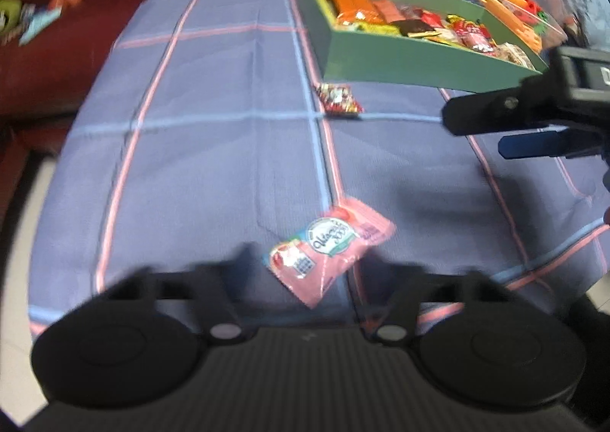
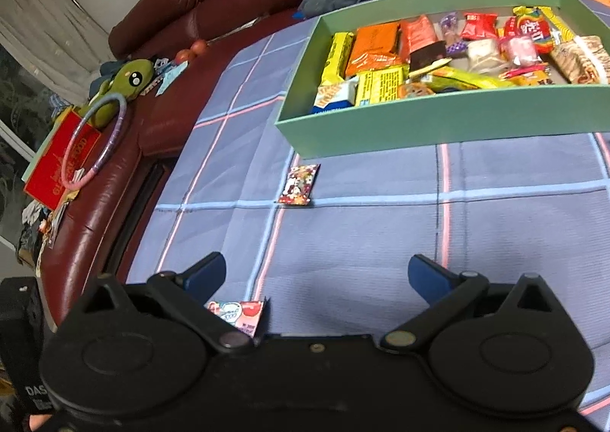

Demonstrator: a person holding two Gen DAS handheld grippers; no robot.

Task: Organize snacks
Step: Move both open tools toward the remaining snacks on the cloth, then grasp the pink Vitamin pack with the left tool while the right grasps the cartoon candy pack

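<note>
though hidden elsewhere, green plush toy [image 2: 129, 79] alongside

Dim indoor light, motion blur in left view, fisheye-bent edges, soft shadows.

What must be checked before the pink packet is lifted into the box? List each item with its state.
1. Pink packet lies between the fingers of the left gripper: ok.
2. Left gripper pressing firmly on the packet: cannot tell, its fingers are blurred.
3. Right gripper open with nothing between its fingers: ok.
4. Green box open on top and ready to take more: ok.
5. All snacks off the cloth: not ok, a small patterned packet lies beside the box.
</note>
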